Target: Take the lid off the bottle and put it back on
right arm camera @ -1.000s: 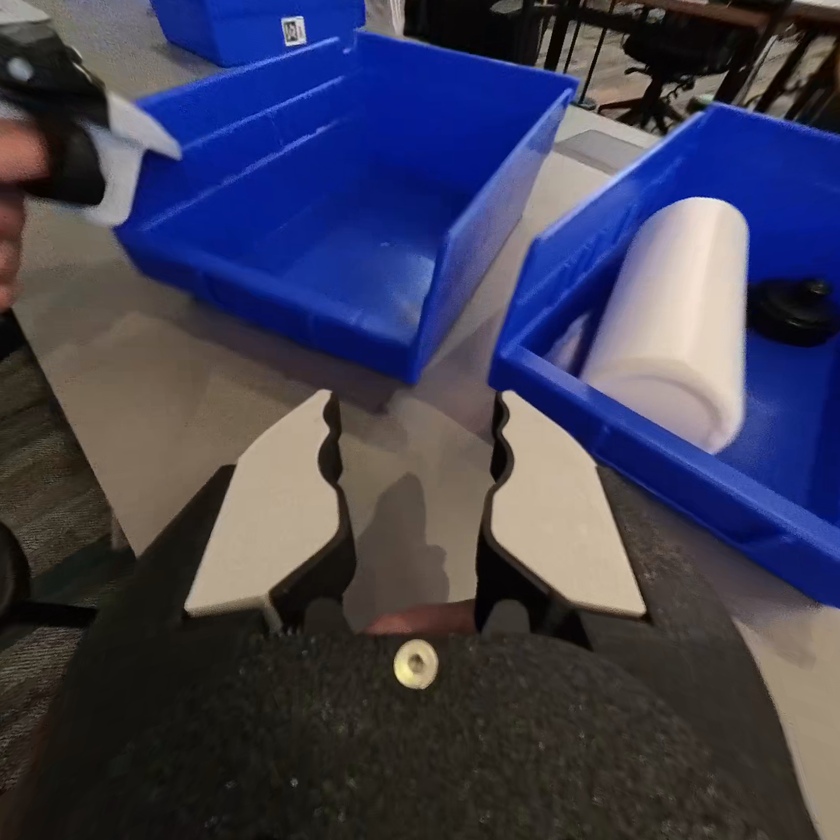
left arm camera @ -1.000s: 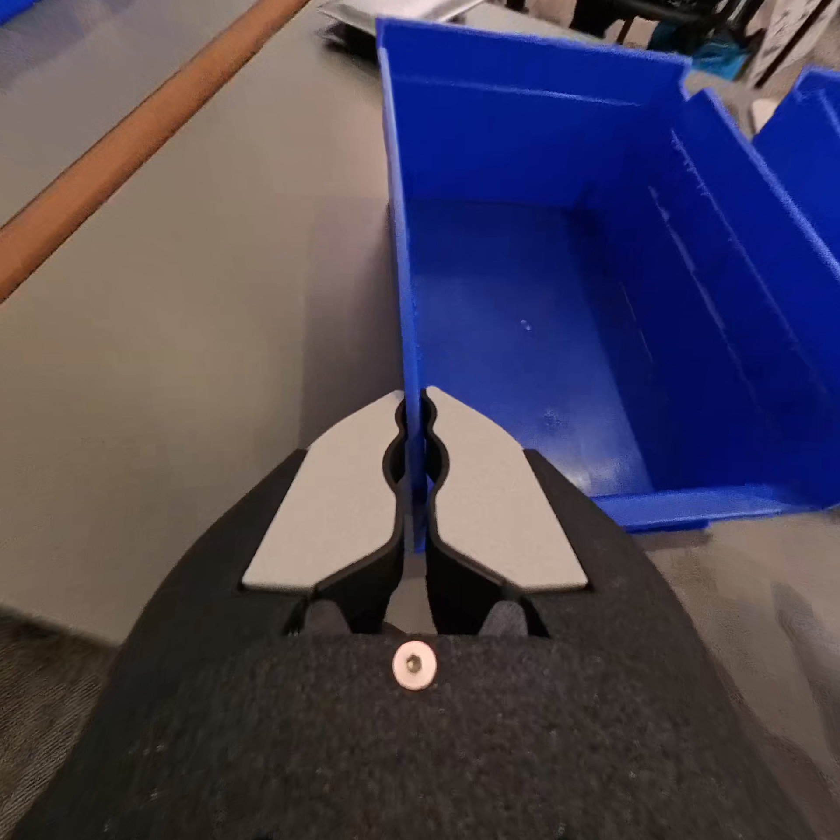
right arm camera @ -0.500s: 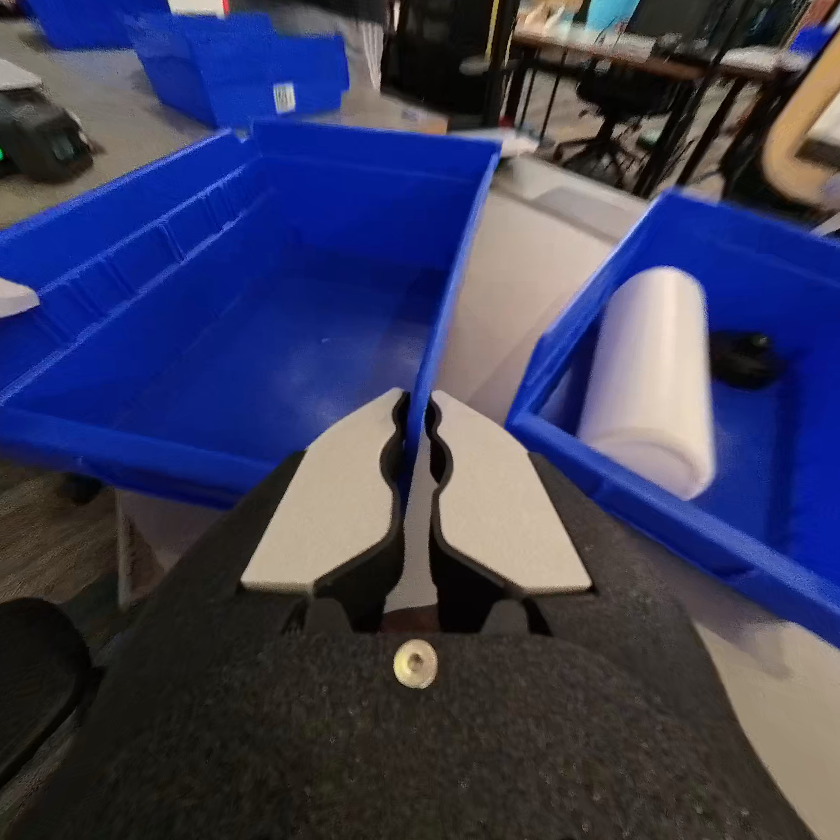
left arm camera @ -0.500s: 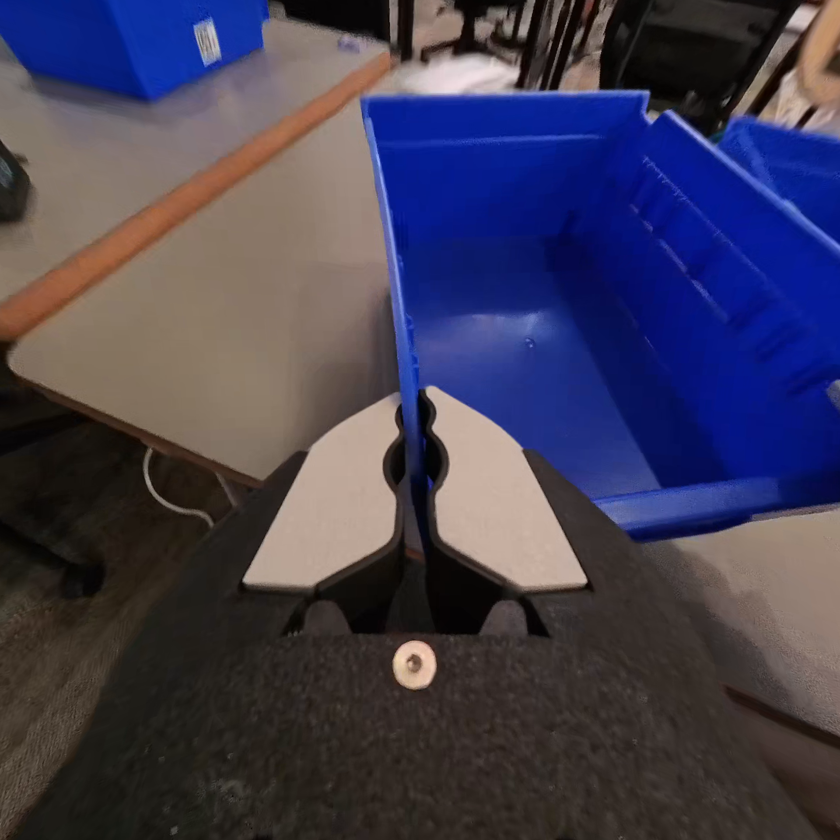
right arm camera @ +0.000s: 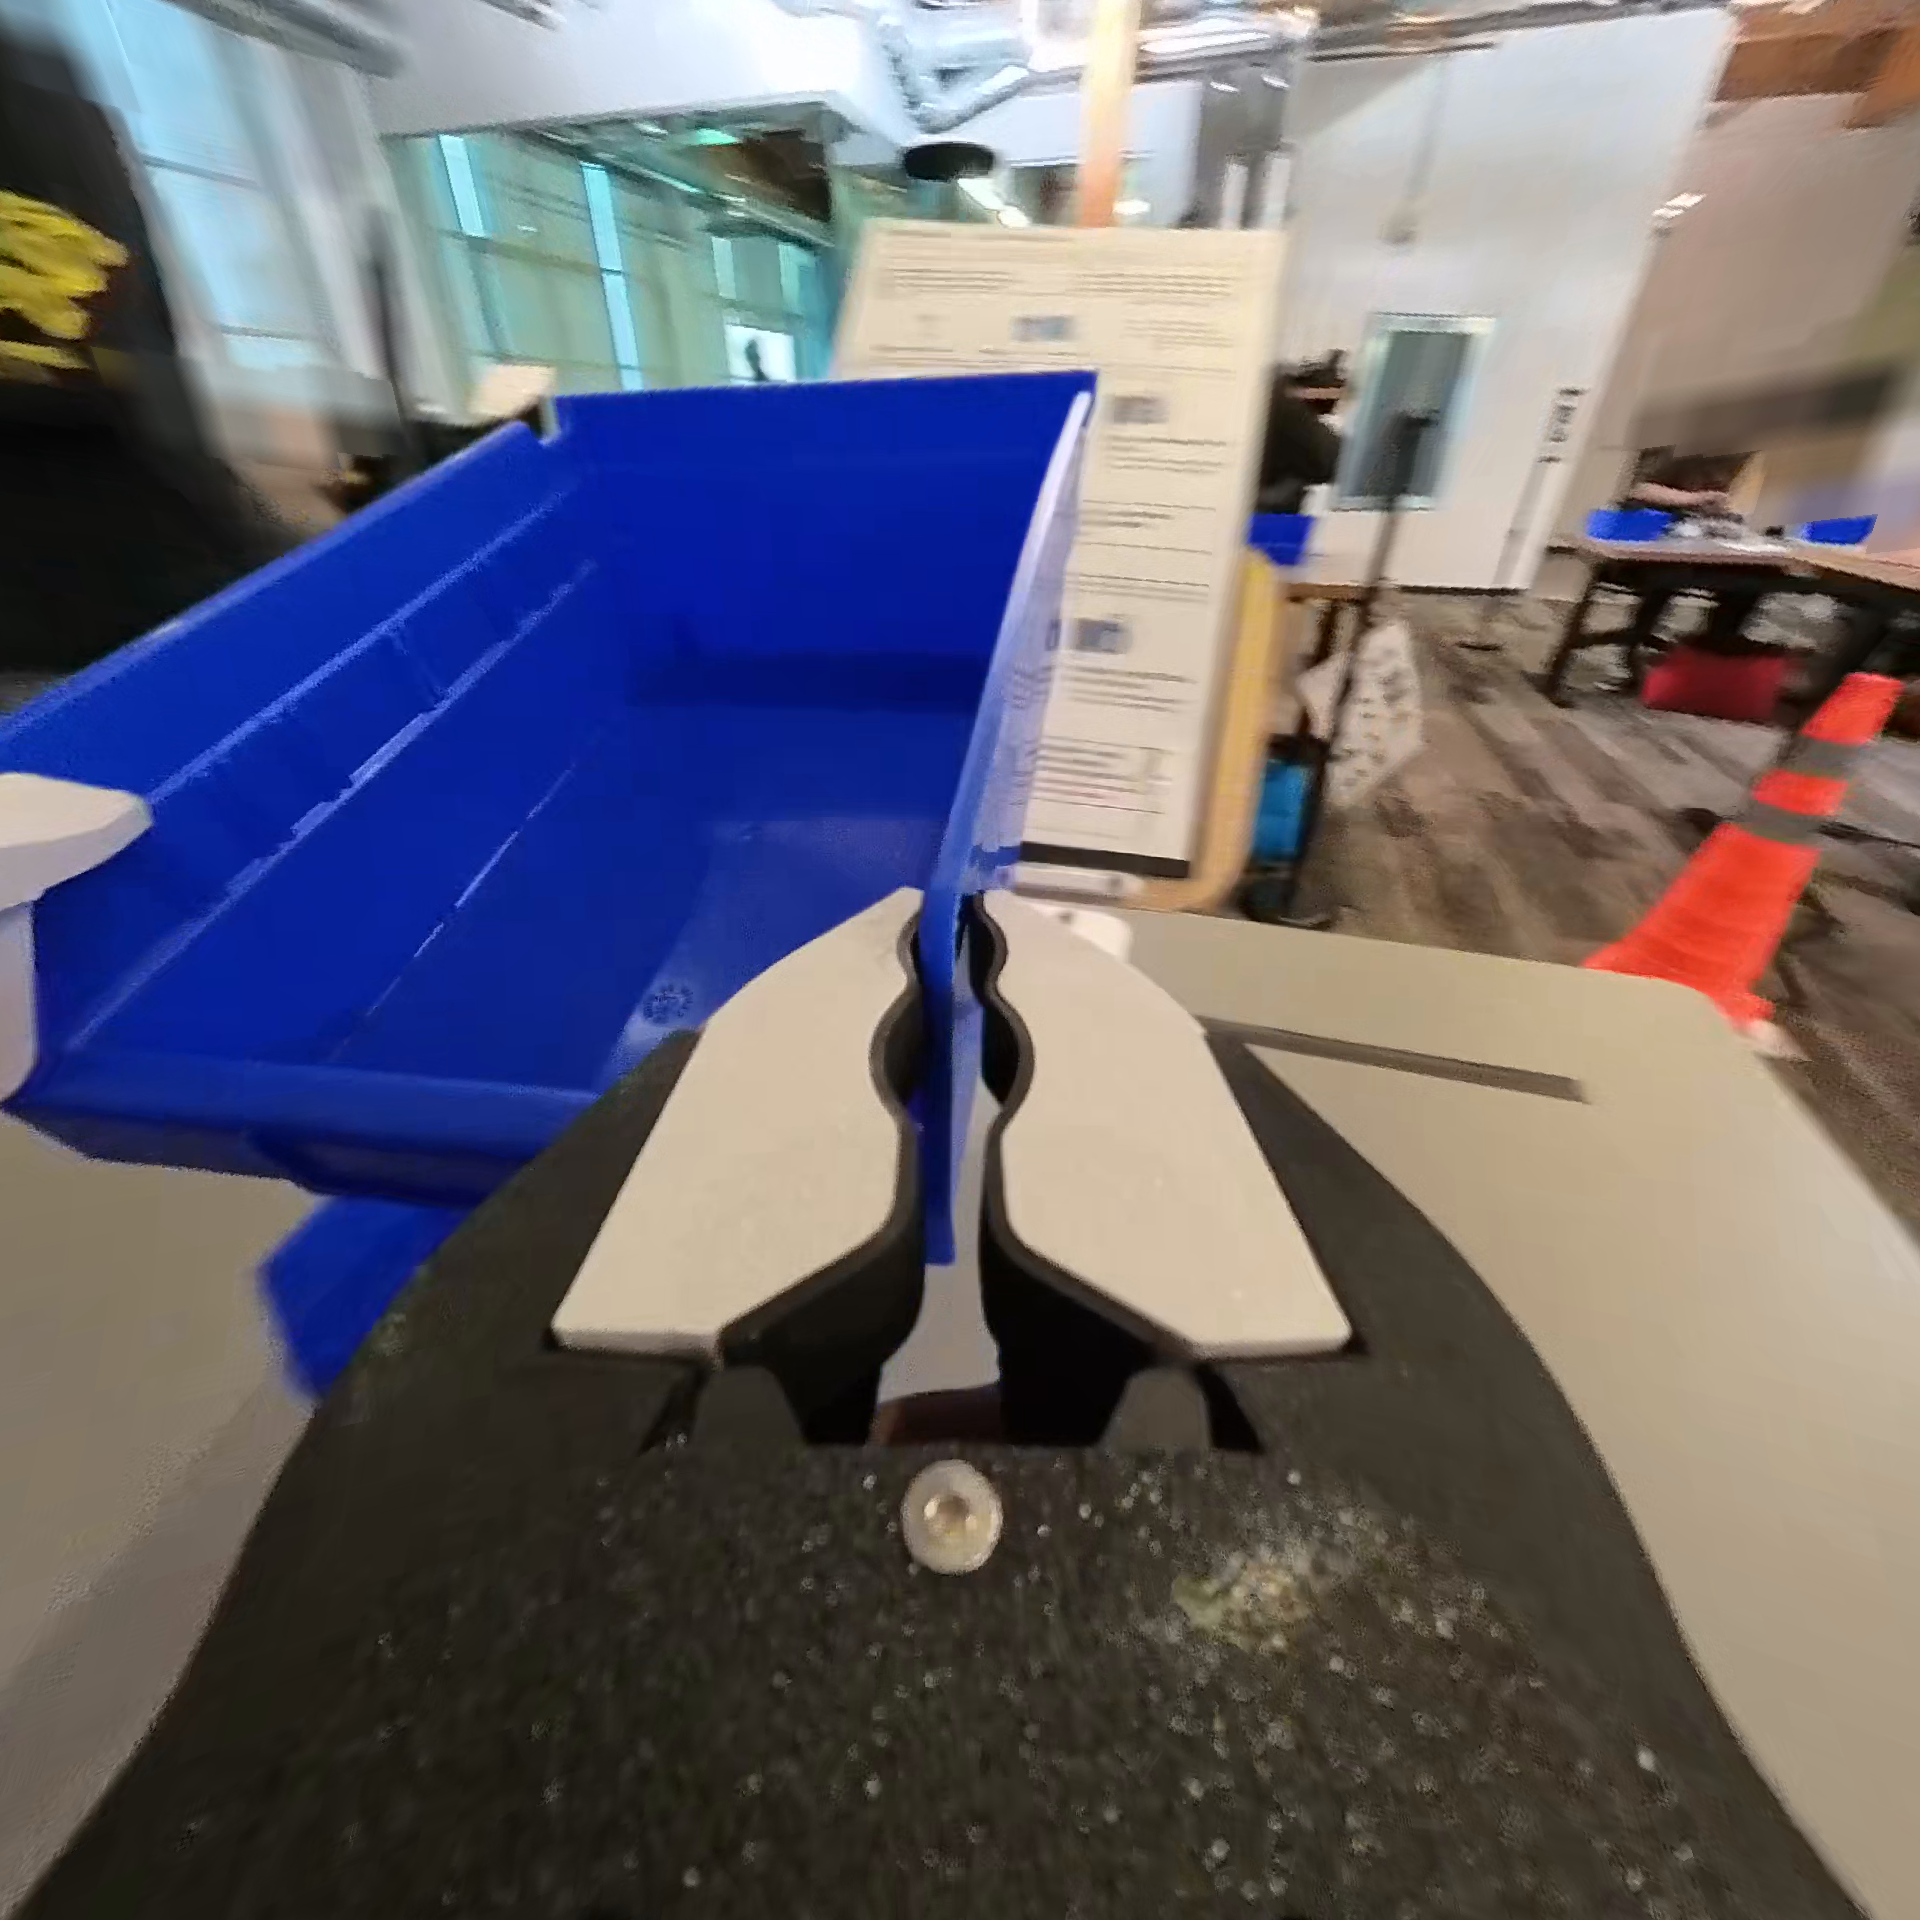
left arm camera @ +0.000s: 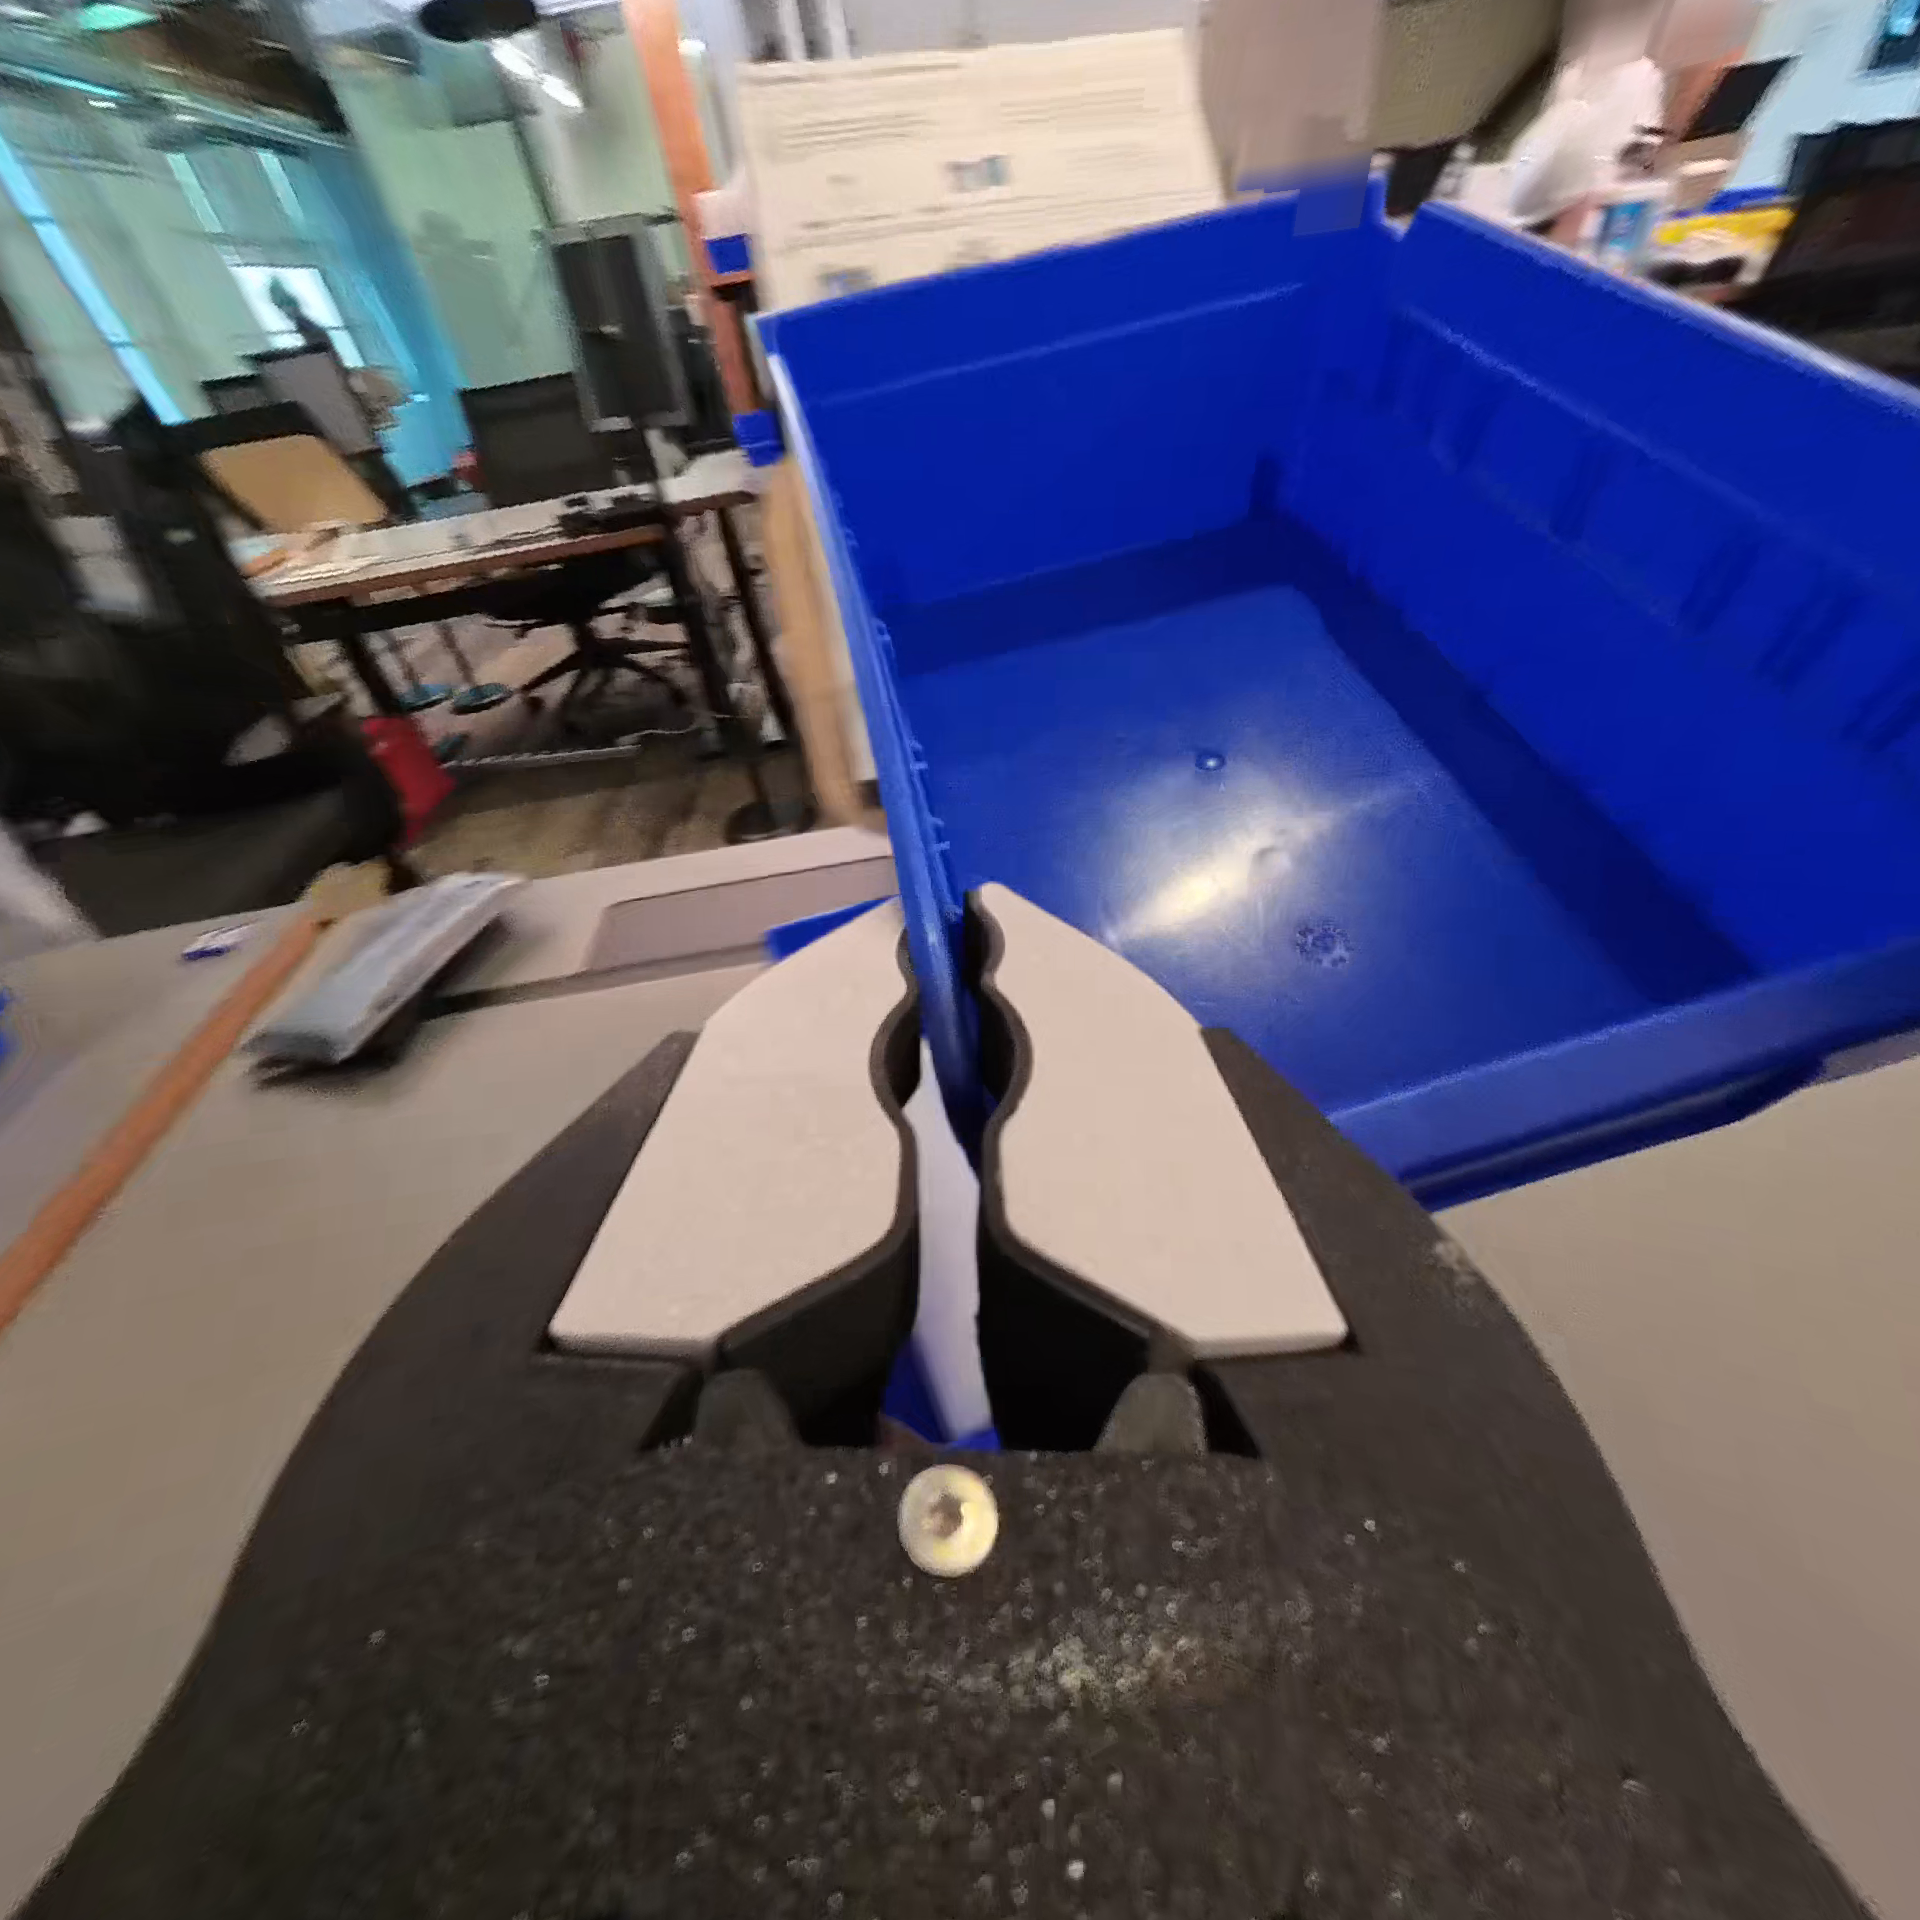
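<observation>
We have both tongs clamped on one empty blue bin [left arm camera: 1351, 831], lifted and tilted above the grey counter [left arm camera: 1662, 1403]. Our left tongs [left arm camera: 940, 935] are closed on the bin's left side wall, the thin blue plastic pinched between the grey fingers [left arm camera: 790, 1122]. Our right tongs [right arm camera: 940, 935] are closed the same way on the opposite side wall, which runs up and away from the tips. In the right wrist view, the grey tip of the left tongs shows at the far left edge against the bin's other wall.

The bottle and its lid show in neither view, so we cannot tell where they are.

Around us, the bin fills the middle of both views and blocks most of what lies beyond it. On the counter to the left lies a flat grey packet [left arm camera: 384, 966], blurred, near a wooden edge strip [left arm camera: 156, 1122]. Behind the bin stands a white poster board [right arm camera: 1132, 582]. An orange traffic cone [right arm camera: 1756, 862] stands on the floor to the right, and a desk with an office chair [left arm camera: 582, 644] stands farther off on the left.
</observation>
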The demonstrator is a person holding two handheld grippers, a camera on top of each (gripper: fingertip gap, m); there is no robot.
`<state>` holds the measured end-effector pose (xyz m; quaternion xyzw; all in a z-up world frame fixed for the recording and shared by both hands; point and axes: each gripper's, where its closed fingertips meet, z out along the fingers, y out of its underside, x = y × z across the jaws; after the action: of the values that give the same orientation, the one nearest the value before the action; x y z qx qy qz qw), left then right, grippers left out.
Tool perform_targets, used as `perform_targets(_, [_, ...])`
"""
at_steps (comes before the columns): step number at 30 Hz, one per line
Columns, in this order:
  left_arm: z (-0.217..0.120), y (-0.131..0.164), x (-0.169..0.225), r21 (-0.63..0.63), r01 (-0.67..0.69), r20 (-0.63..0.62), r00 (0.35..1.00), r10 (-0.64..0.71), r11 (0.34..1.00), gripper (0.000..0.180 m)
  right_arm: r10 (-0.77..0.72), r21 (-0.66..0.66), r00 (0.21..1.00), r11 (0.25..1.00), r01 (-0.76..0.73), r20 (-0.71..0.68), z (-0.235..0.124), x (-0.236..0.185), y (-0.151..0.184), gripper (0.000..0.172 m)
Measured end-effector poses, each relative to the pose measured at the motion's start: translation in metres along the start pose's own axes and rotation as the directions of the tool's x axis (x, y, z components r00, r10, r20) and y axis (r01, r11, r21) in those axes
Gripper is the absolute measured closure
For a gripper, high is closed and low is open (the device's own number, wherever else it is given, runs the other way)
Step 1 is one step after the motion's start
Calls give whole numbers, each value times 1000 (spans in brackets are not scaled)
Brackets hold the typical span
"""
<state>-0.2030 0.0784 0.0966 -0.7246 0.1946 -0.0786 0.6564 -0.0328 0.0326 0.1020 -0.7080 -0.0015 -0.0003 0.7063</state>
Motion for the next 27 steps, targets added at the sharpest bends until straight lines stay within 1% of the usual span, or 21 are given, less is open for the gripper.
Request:
perform_targets(2, [29, 2, 57, -10, -28, -52, 998, 27, 1000, 175, -31, -33, 994, 999, 28, -102, 0, 62, 11, 168])
perform_targets(3, [43, 8, 85, -22, -32, -75, 997, 31, 999, 175, -55, -59, 989, 997, 47, -139, 0, 93, 20, 168])
perform_targets(6, [81, 37, 160, -97, -7, -131, 991, -6, 995, 175, -33, -150, 980, 989, 3, -198, 1, 171, 57, 169])
perform_targets(8, [100, 60, 199, -151, -6, -150, 989, -17, 988, 175, -33, -213, 974, 977, -16, -222, -1, 212, 89, 169])
perform_targets(11, [121, 94, 243, -215, -21, -173, 985, -17, 976, 175, -1, -267, 973, 962, -62, -230, -5, 255, 138, 169])
perform_targets(14, [136, 119, 273, -267, -18, -201, 979, -37, 964, 176, 25, -315, 982, 945, -84, -186, -11, 281, 175, 167])
perform_targets(17, [148, 136, 290, -302, -22, -225, 973, -49, 953, 176, 134, -295, 977, 938, -179, -165, -14, 297, 195, 167])
perform_targets(18, [149, 140, 294, -304, -26, -227, 973, -46, 952, 176, 130, -302, 977, 936, -177, -169, -15, 300, 202, 166])
perform_targets(20, [148, 146, 298, -297, -37, -230, 972, -34, 954, 176, 78, -313, 982, 941, -130, -173, -16, 304, 208, 167])
perform_targets(22, [143, 154, 304, -304, -47, -258, 966, -35, 951, 173, 41, -367, 985, 925, -102, -168, -20, 308, 218, 166])
perform_targets(24, [138, 157, 309, -294, -39, -299, 953, -54, 955, 169, 74, -419, 986, 898, -131, -150, -24, 309, 228, 167])
perform_targets(26, [129, 158, 315, -296, -57, -346, 937, -51, 954, 163, 141, -404, 981, 896, -184, -132, -28, 309, 228, 166])
perform_targets(27, [125, 158, 319, -297, -82, -371, 928, -36, 951, 156, 174, -409, 977, 888, -209, -121, -29, 308, 228, 165])
